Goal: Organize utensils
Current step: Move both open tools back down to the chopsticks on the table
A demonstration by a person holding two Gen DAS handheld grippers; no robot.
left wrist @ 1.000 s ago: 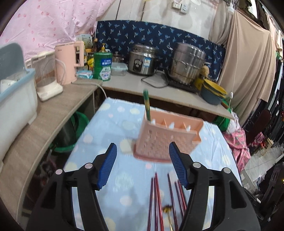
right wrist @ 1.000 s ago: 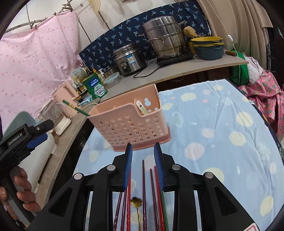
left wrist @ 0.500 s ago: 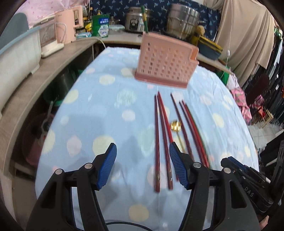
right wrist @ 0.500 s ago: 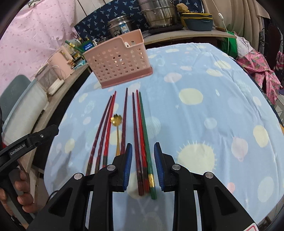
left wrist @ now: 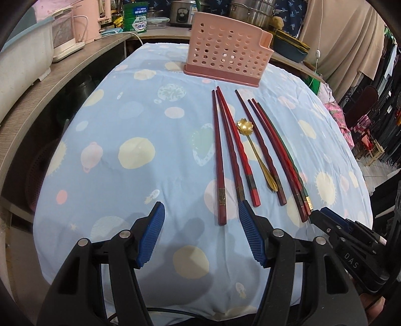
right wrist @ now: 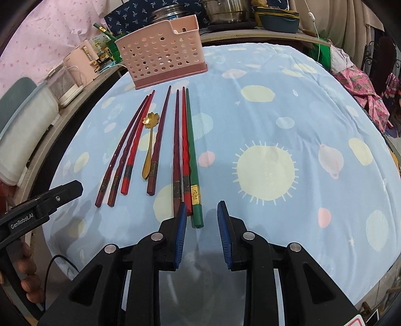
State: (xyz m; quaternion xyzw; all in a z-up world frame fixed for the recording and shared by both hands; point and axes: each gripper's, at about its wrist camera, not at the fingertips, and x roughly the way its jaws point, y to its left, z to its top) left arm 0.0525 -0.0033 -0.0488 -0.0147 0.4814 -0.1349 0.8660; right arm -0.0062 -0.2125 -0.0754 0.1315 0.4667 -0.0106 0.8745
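Note:
A pink perforated utensil holder [left wrist: 226,61] stands at the far end of the table; it also shows in the right wrist view [right wrist: 163,64] with a green chopstick [right wrist: 103,29] sticking out. Several red chopsticks [left wrist: 220,155] [right wrist: 178,148], one green chopstick [right wrist: 192,155] and a gold flower spoon [left wrist: 253,148] [right wrist: 149,140] lie side by side in front of it. My left gripper [left wrist: 201,234] is open and empty, near the chopsticks' near ends. My right gripper [right wrist: 202,229] is open and empty, just behind the green chopstick's end.
The table wears a blue cloth with pale spots [left wrist: 135,150] [right wrist: 265,170]. A wooden counter [left wrist: 50,82] runs along the left with a white bin, kettles and tins. Pots [left wrist: 250,11] stand behind the holder. Clothes hang at the right.
Both grippers have pulled back from the holder to the near end of the table and tilted down. The right gripper has opened wider.

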